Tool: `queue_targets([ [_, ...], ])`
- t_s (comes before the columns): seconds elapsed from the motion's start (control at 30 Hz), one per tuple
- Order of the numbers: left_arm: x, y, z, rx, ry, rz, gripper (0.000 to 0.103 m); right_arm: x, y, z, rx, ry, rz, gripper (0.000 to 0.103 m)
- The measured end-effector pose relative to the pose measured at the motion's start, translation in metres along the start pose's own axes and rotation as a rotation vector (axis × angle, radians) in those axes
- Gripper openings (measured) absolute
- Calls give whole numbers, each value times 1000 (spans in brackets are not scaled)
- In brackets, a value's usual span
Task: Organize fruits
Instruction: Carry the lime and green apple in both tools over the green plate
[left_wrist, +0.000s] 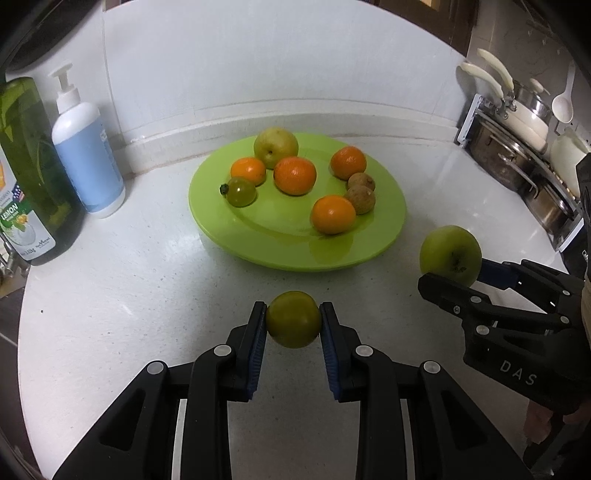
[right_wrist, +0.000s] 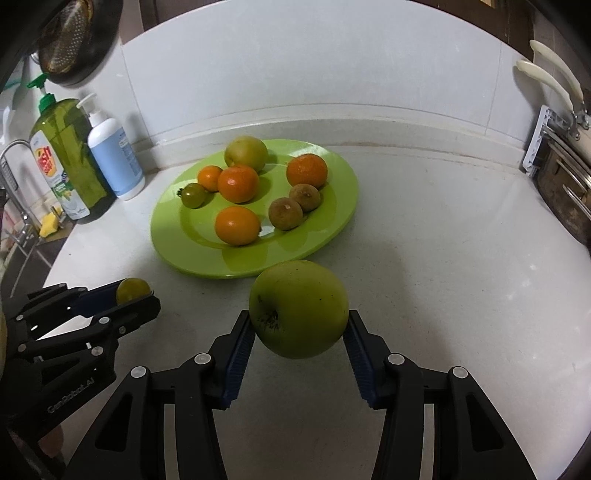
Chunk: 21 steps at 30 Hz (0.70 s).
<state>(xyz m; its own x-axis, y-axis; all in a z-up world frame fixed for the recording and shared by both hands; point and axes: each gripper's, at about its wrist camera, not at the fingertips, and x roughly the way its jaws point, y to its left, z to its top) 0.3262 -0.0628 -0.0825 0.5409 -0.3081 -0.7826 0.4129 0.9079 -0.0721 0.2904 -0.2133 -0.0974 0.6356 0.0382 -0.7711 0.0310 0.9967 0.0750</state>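
Both grippers: left gripper (left_wrist: 293, 325) and right gripper (right_wrist: 299, 326) have black linkage arms, silver pivot screws, blue ribbed pads; white "DAS" and "GenRobot.AI" lettering on the bodies.

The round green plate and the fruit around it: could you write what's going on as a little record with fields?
Surface: white counter
Round green plate: four oranges, one pale green fruit, one small green tomato, two small brown fruits
Left gripper: shut on small green round fruit, short of the plate
Right gripper: shut on large green apple, near the plate's edge
Background: white-and-blue pump bottle, green dish-soap bottle
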Motion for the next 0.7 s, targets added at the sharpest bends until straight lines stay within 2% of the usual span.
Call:
queue_targets([
  [0.43,-38,3,16,16,-96,18,29,-35,15,14,-38,-77,36,50],
  [0.7,-49,5,32,25,-148,24,29,-47,20,30,-53,-125,44,50],
])
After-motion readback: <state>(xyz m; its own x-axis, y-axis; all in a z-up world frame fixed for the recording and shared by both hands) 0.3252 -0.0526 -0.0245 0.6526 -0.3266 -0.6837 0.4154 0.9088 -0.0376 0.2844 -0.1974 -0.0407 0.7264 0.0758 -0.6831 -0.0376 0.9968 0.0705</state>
